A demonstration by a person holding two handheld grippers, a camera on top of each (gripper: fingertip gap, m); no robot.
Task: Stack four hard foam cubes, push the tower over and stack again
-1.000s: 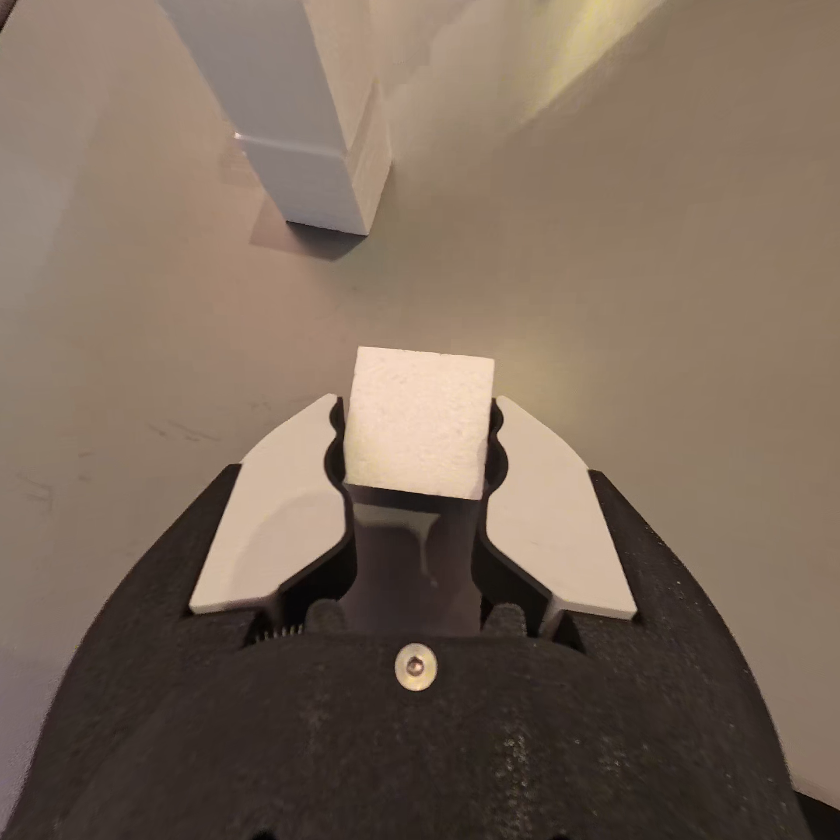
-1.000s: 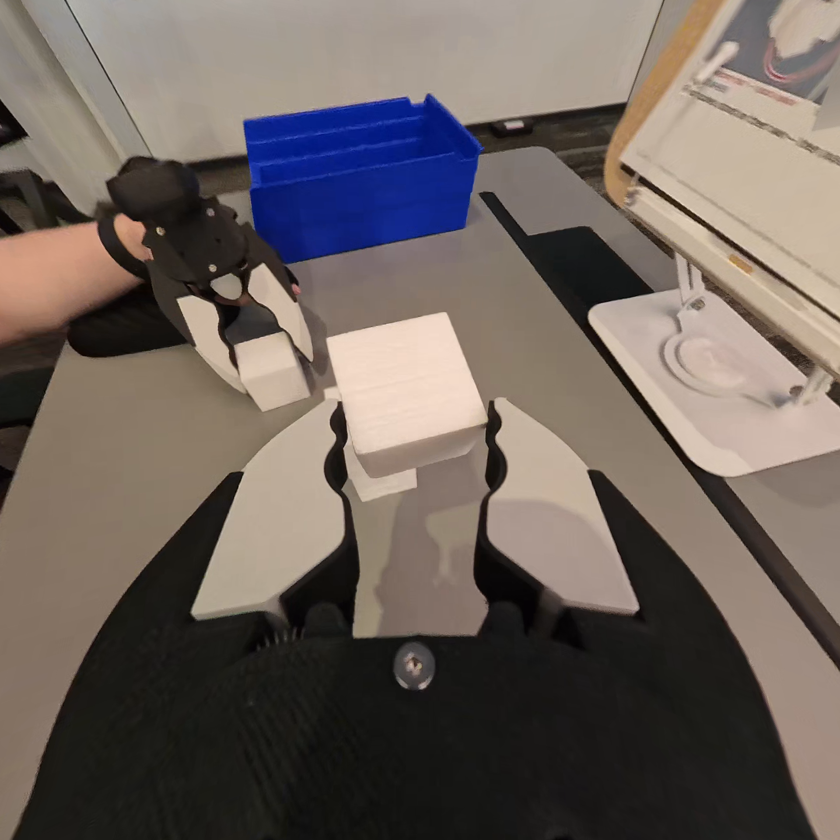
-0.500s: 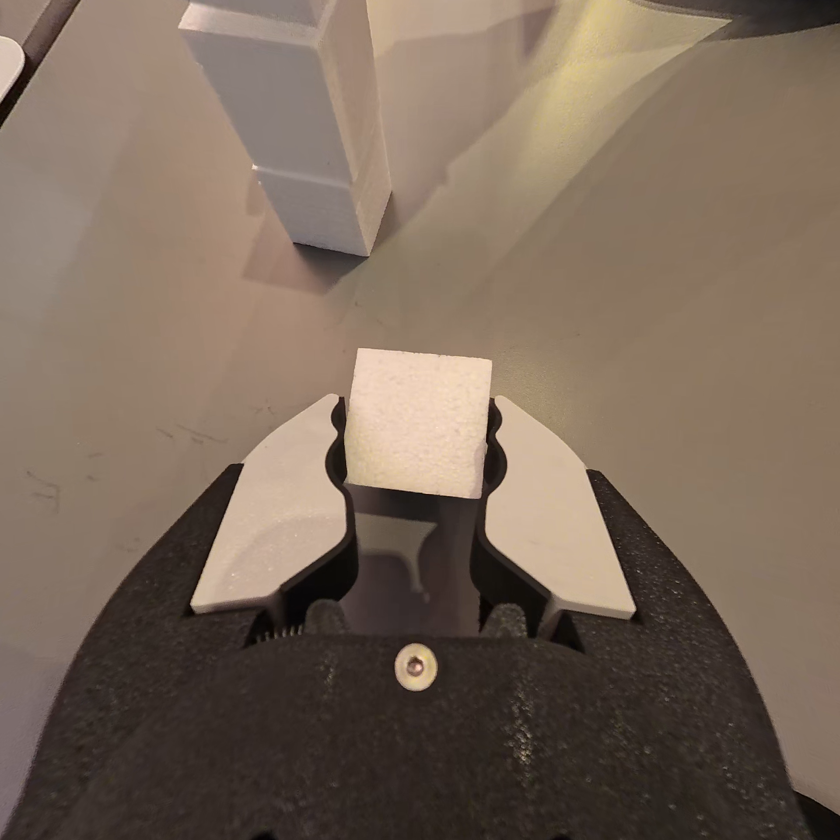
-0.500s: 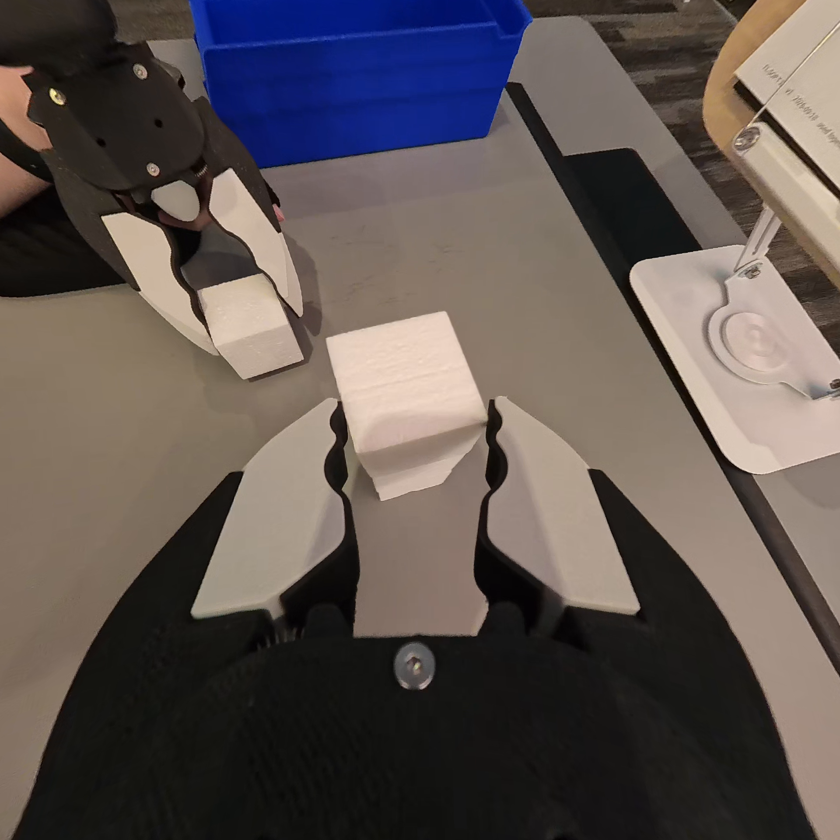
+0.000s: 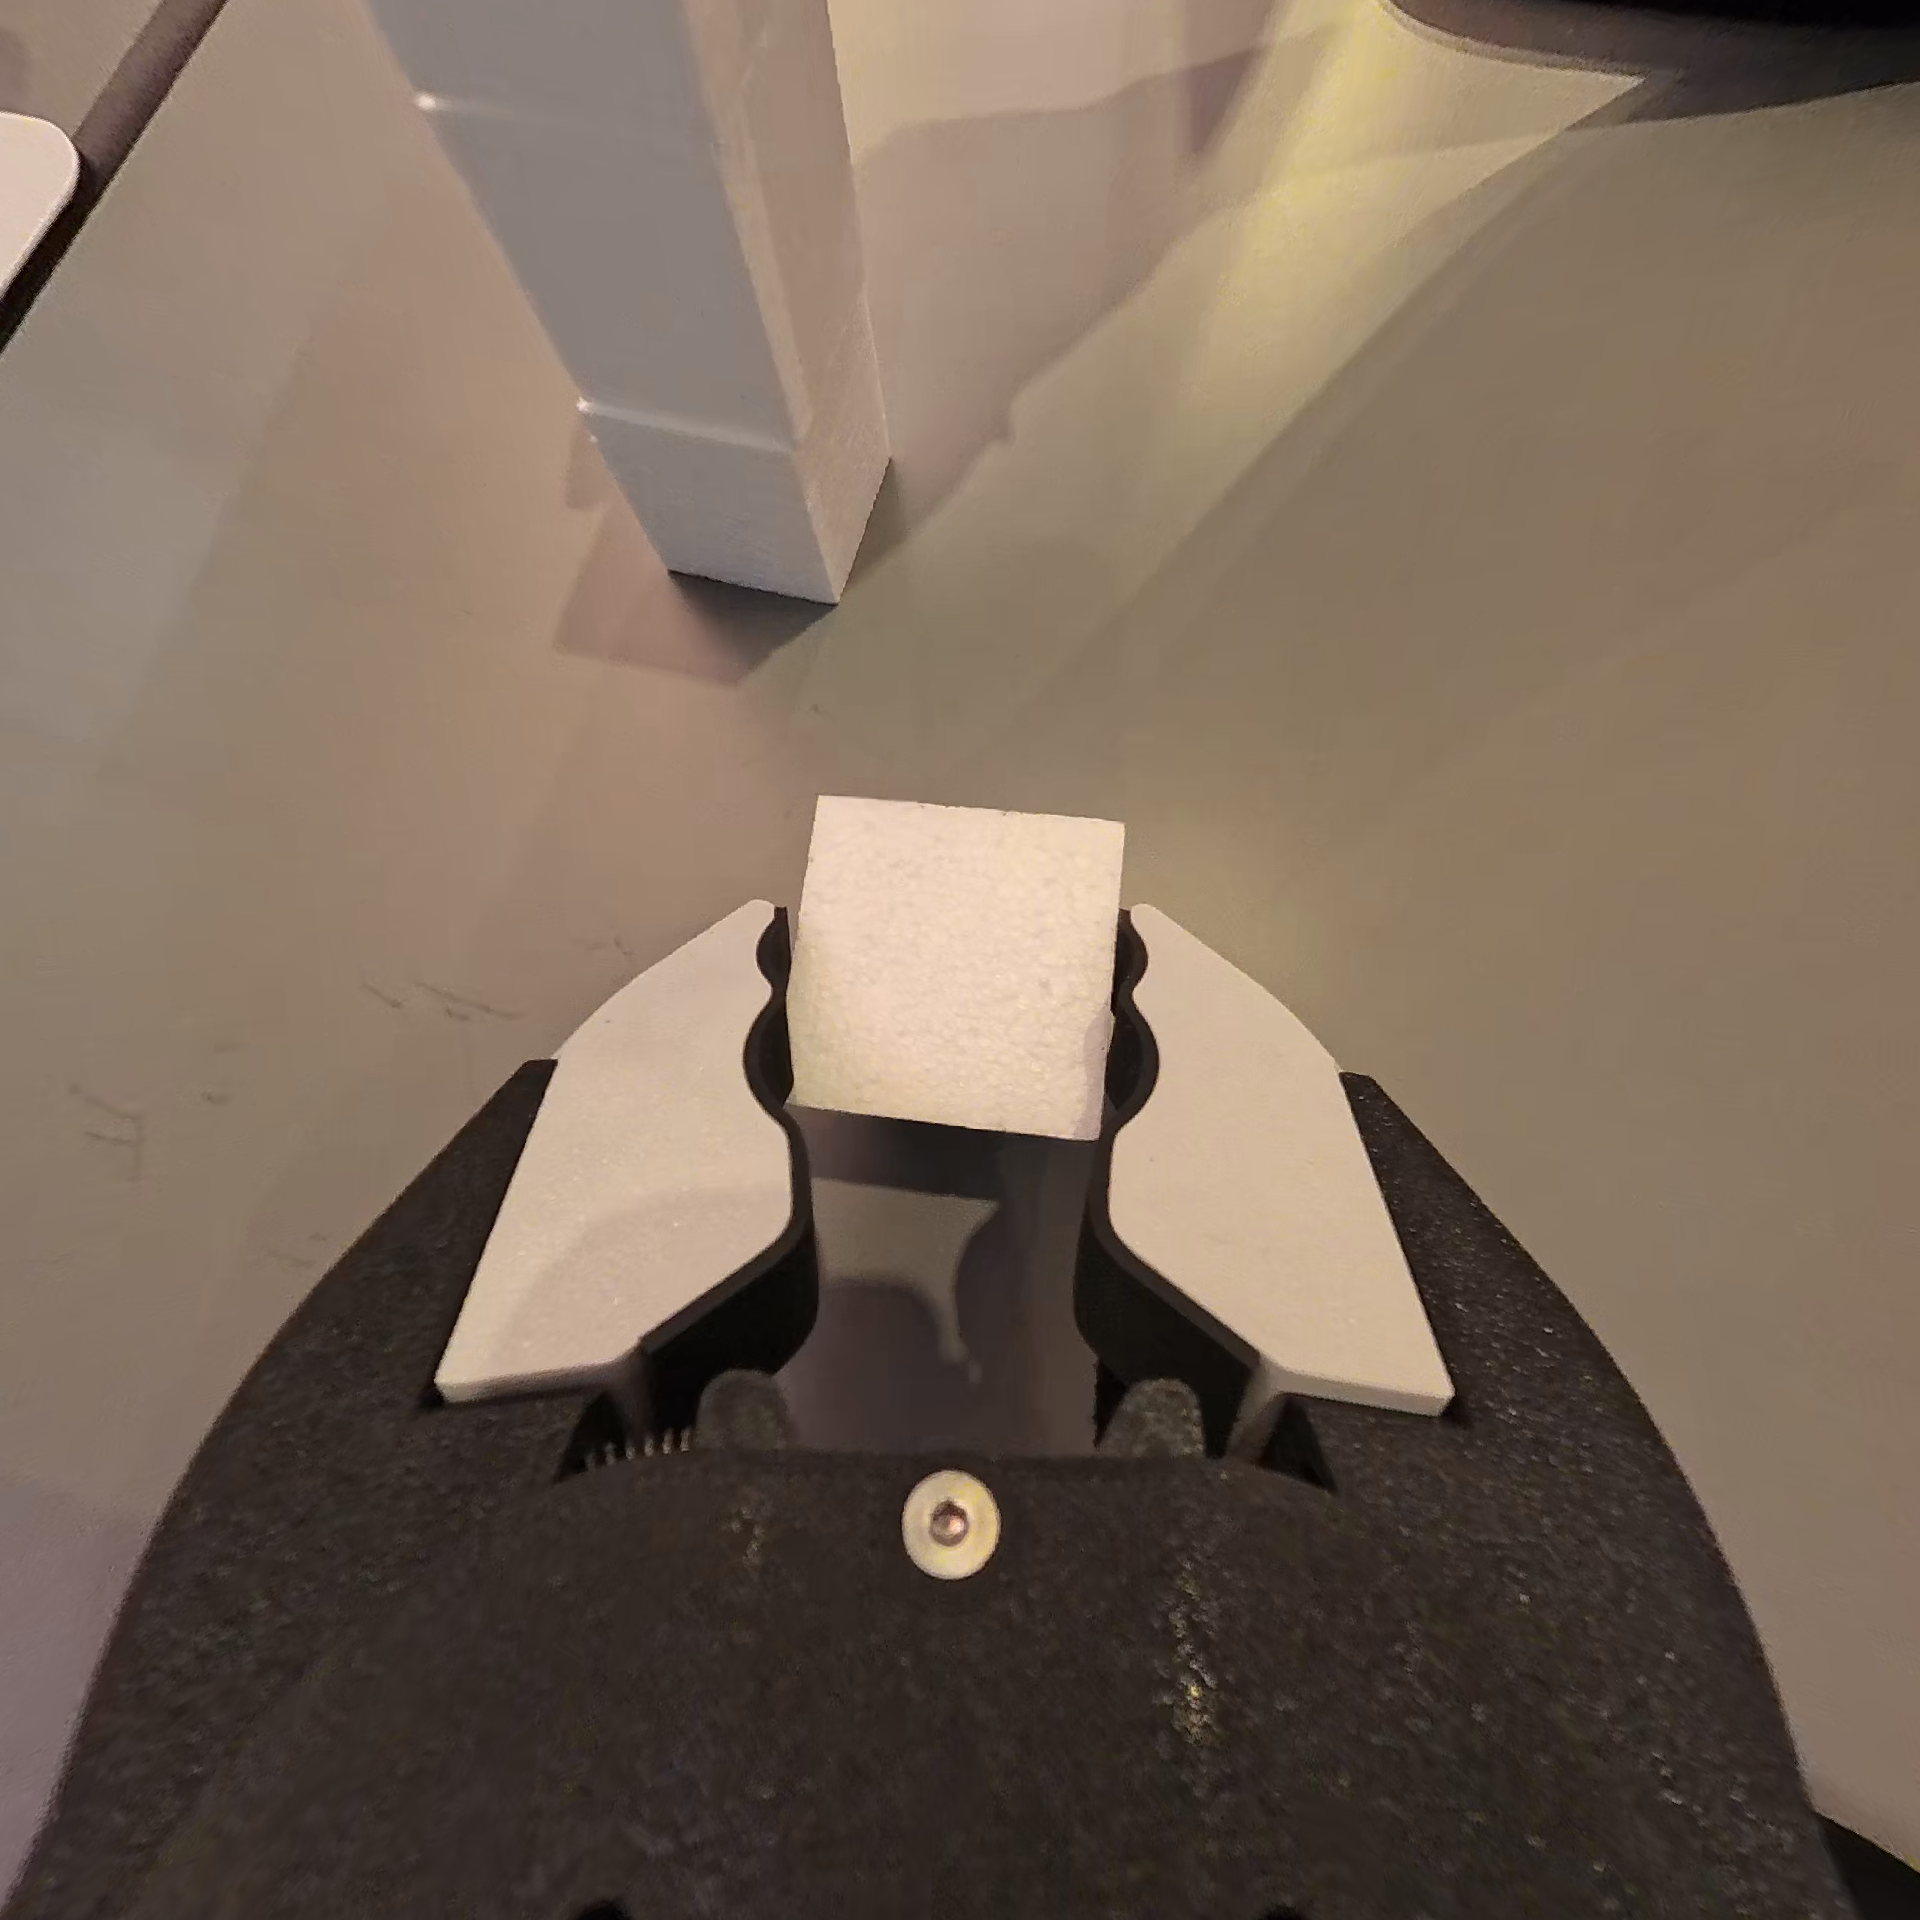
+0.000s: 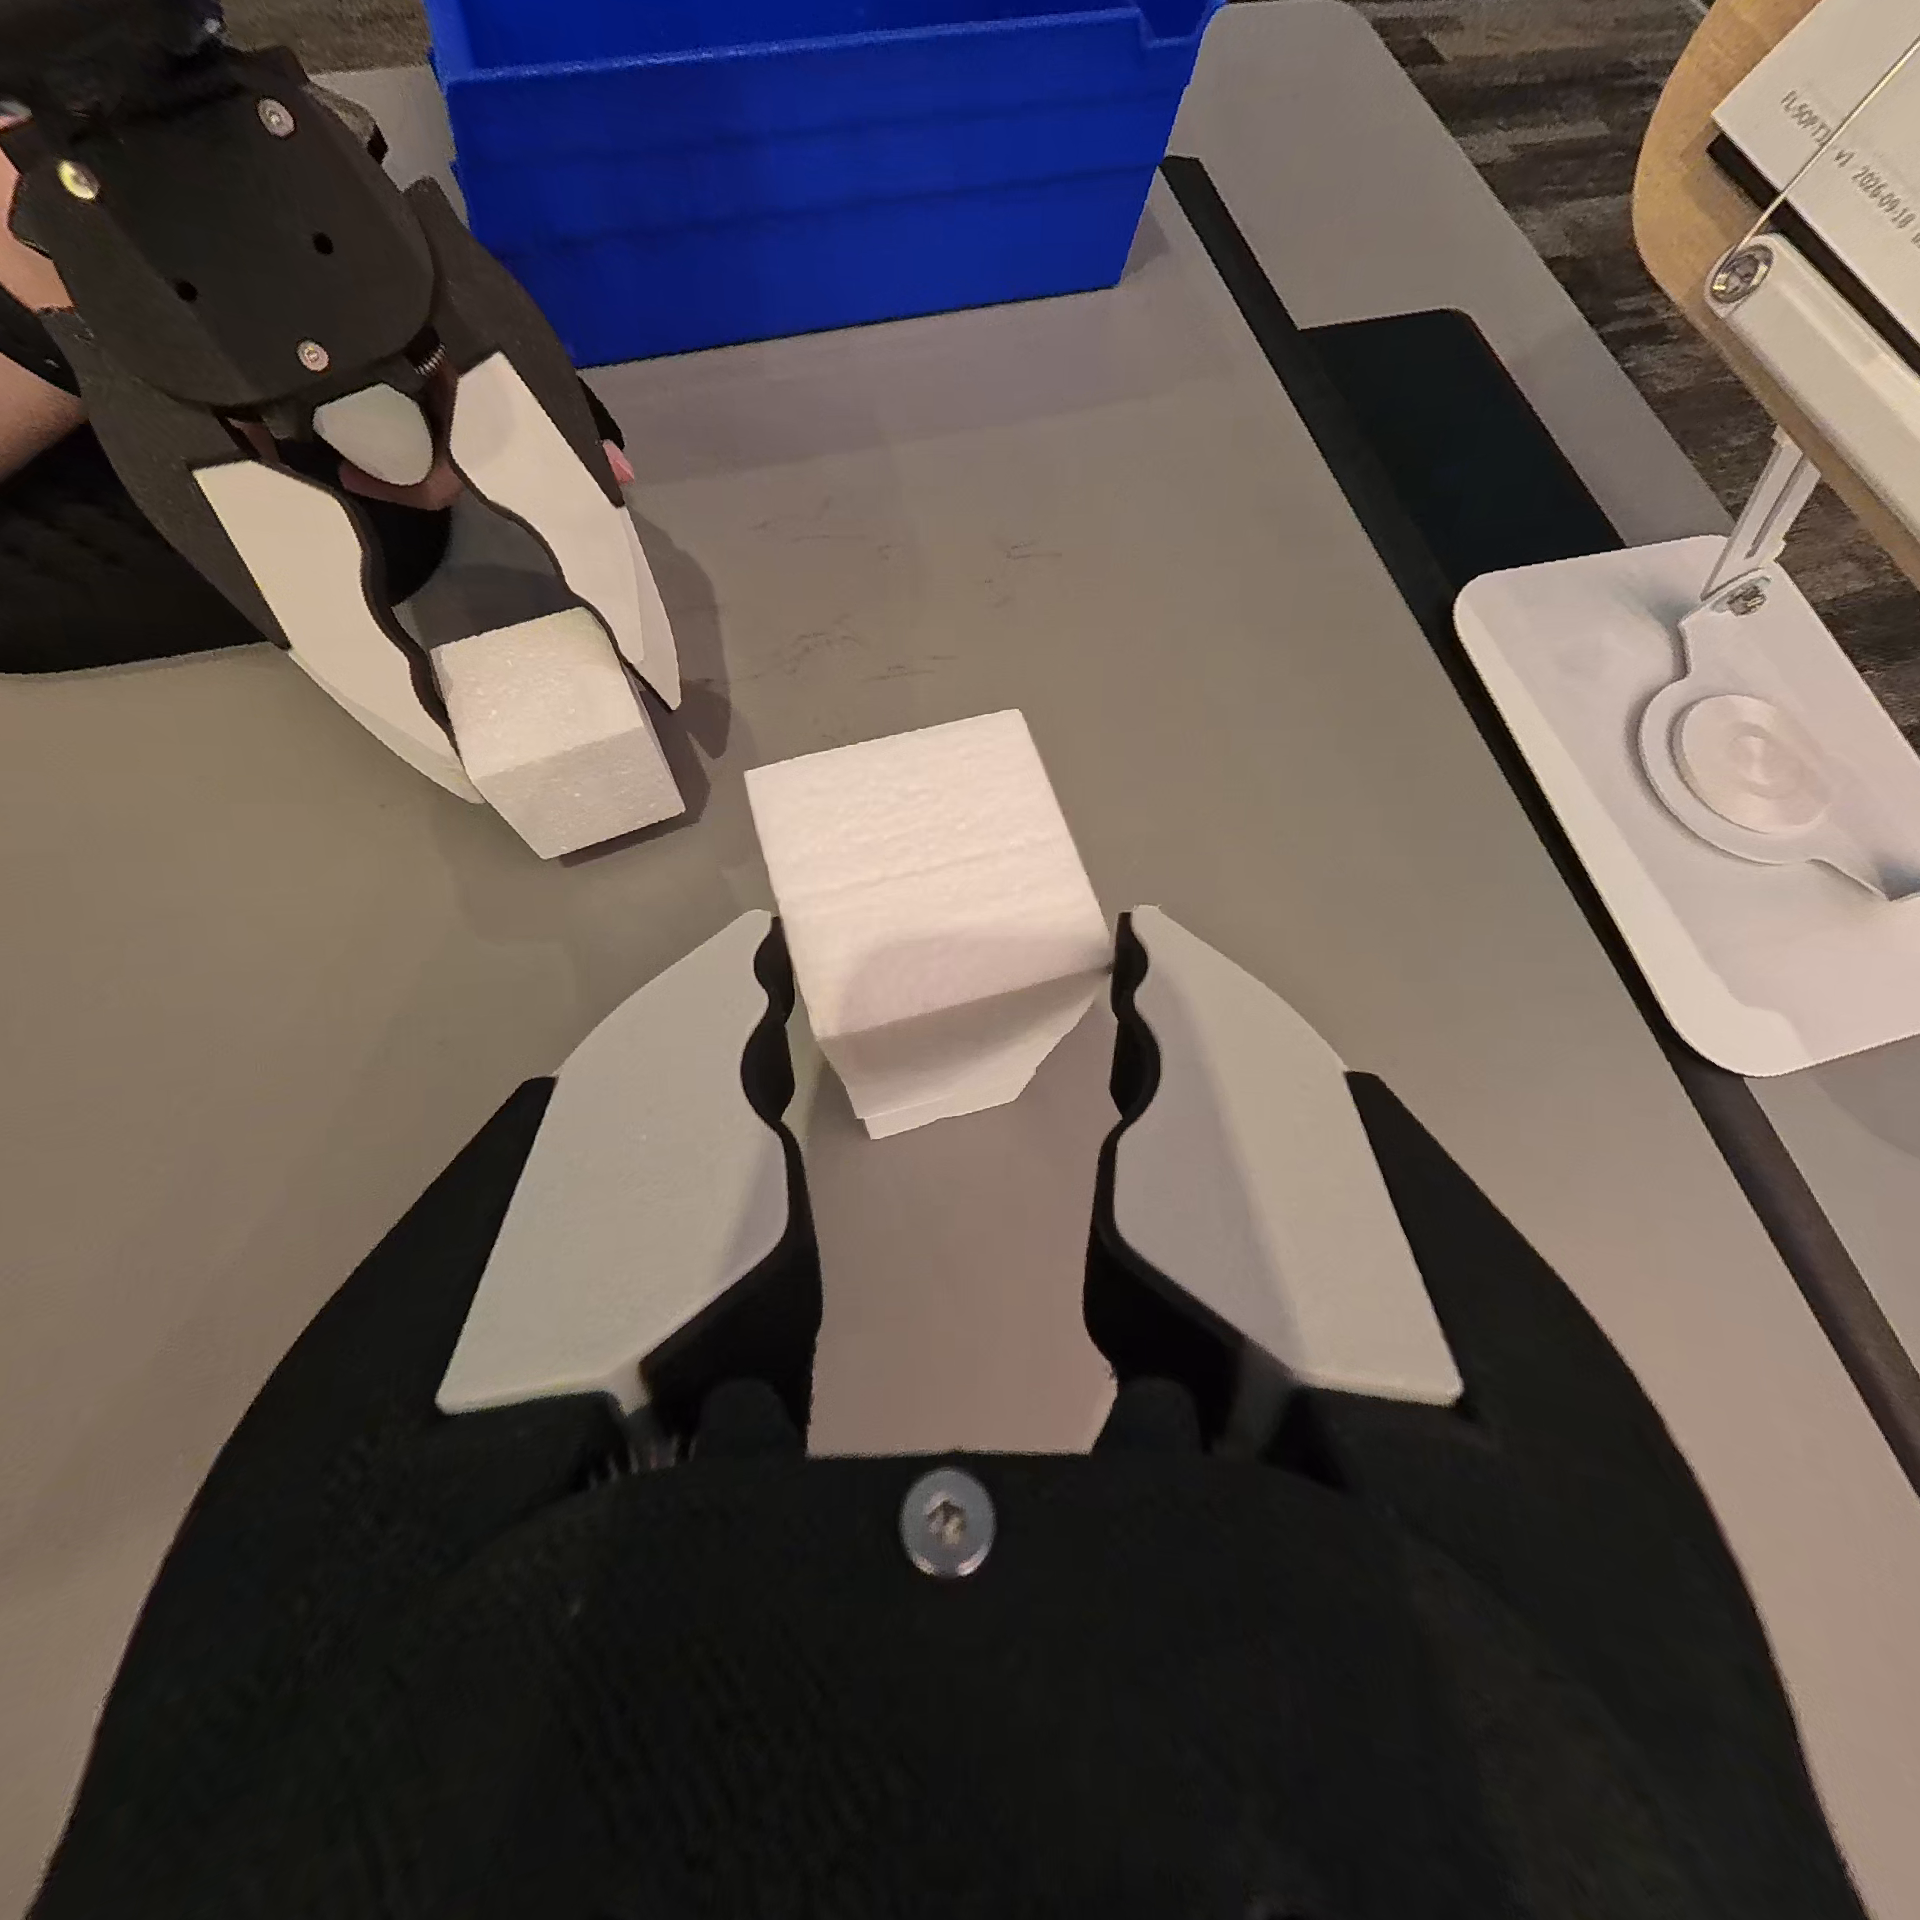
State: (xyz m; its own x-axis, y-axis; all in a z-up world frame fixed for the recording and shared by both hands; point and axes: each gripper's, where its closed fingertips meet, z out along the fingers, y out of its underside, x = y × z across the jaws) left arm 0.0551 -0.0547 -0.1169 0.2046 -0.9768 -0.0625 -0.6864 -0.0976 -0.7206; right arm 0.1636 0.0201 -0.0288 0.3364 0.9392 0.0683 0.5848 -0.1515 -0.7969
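Grey matte surface (image 6: 1195,644) with a few faint scuffs, that's what everything sits on, and it runs out to a dark strip along its right side with patterned carpet past that. From the right wrist view you get the whole layout: a blue plastic bin (image 6: 810,177) at the far edge, a white stand base (image 6: 1621,831) off to the right holding up a tilted board, and the stack of white foam cubes (image 6: 914,894) seen from above, right in front of the right hand-held gripper (image 6: 945,961). Its jaws are apart, one on each side of the top cube, and I can't tell if they touch it. How many cubes are in the stack isn't clear from up there. The left wrist view fills that in a bit: the stack (image 5: 717,312) rises out of frame, with a seam low down between two cubes. It also shows the left hand-held gripper (image 5: 951,971) clamped on a single foam cube (image 5: 951,971), low over the surface and near the stack's base. Plenty of bare grey surface to the right of the stack in that view.
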